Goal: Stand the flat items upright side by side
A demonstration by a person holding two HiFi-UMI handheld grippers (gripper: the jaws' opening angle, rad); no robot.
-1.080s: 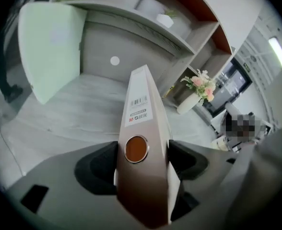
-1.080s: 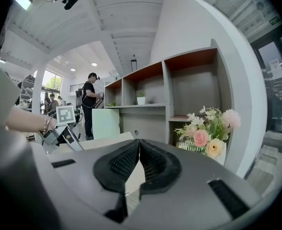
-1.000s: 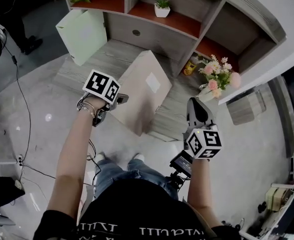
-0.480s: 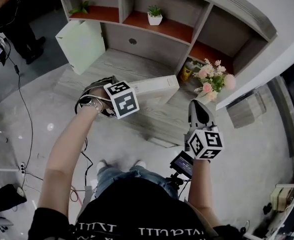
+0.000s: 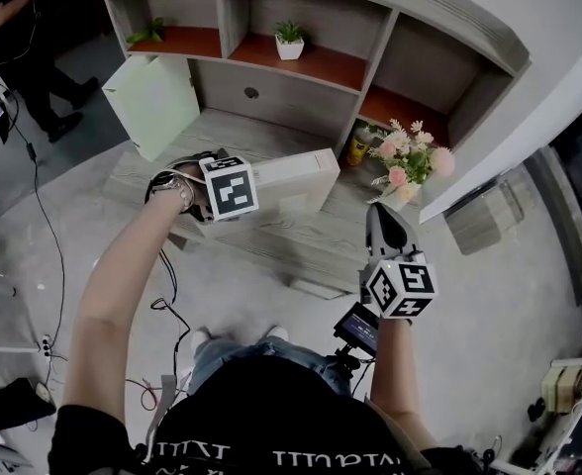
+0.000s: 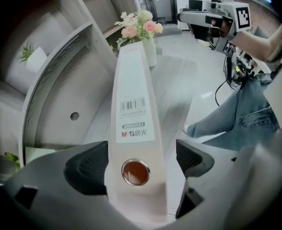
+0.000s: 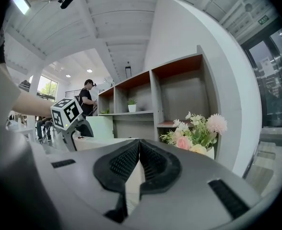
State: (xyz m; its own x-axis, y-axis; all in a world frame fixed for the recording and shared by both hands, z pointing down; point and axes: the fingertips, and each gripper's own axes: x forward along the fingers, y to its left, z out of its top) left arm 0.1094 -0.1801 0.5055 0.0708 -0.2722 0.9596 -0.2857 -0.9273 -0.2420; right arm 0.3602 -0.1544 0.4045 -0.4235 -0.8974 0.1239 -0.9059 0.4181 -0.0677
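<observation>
A beige file box (image 5: 296, 178) stands on its long edge on the low grey wooden platform (image 5: 301, 245). Its labelled spine (image 6: 131, 95) runs between the jaws of my left gripper (image 6: 138, 159), which points steeply down at its near end (image 5: 234, 204). Those jaws have just been opening: the right pad (image 6: 191, 157) stands clear of the box, so the gripper is open around it. A pale green file box (image 5: 154, 102) stands upright at the platform's far left. My right gripper (image 5: 385, 221) hovers shut and empty to the right, its pads (image 7: 153, 164) pressed together.
A vase of pink flowers (image 5: 405, 166) and a yellow bottle (image 5: 358, 146) stand at the platform's right end. The shelf unit behind holds a small potted plant (image 5: 289, 40). A person (image 5: 24, 28) stands at far left; cables (image 5: 167, 285) trail on the floor.
The beige box has turned from its tilted broad side up onto its long edge. My left gripper has rolled with it and its jaws have widened. The right gripper has barely moved.
</observation>
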